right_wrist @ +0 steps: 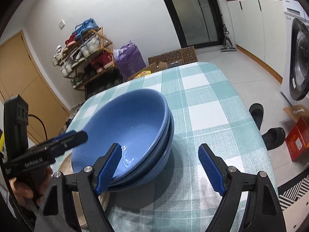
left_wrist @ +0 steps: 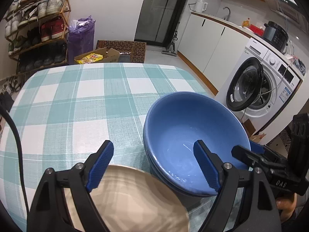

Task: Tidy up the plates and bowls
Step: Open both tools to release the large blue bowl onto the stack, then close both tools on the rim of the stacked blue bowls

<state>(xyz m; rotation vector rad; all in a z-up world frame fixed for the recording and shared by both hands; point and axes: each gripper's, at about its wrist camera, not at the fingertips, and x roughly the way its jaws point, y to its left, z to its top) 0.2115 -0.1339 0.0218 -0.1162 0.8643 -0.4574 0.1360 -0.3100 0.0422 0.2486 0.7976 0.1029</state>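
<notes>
a beige plate (left_wrist: 135,203) lies at the near edge of a teal-and-white checked tablecloth (left_wrist: 77,106), under the left gripper (left_wrist: 154,166), whose blue-padded jaws stand wide and hold nothing. just to its right sit stacked blue bowls (left_wrist: 193,131), nested one in another. farther right, the right gripper (right_wrist: 160,168) hangs over the bowls' near rim, jaws likewise wide and empty. a washing machine (left_wrist: 260,89) stands beyond with its door open.

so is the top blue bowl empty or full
Empty: the top blue bowl shows only its bare glossy inside in both views, sitting upright, nested in another blue bowl.
</notes>
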